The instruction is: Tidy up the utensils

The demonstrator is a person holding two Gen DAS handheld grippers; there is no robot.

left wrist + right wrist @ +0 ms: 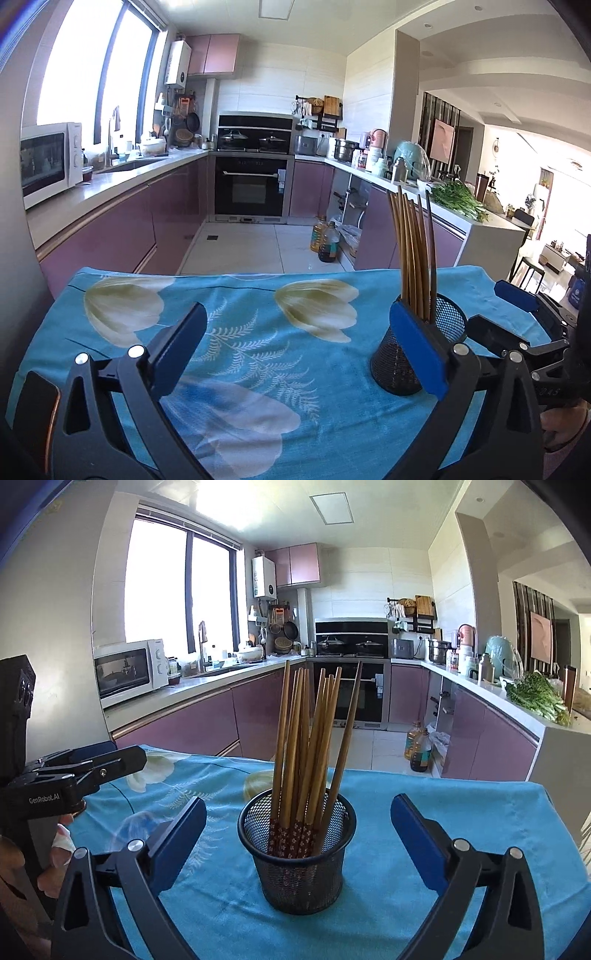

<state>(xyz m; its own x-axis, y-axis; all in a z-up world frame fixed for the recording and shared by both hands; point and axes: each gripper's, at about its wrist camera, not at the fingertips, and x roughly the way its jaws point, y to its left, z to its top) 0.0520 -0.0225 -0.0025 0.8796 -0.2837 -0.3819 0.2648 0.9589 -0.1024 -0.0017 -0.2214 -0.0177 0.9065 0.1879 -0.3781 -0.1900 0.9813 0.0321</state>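
Across the tabletop (424, 904) with its blue flowered cloth, both sets of tongs are spread wide and gripping nothing: right tongs (298, 843) flanking the black mesh cup (297, 871), left tongs (298, 352) beside it. Upright in that cup stands the bundle of wooden chopsticks (310, 753), handles down.

Table (424, 923), blue floral cloth; mesh cup (297, 871) standing.
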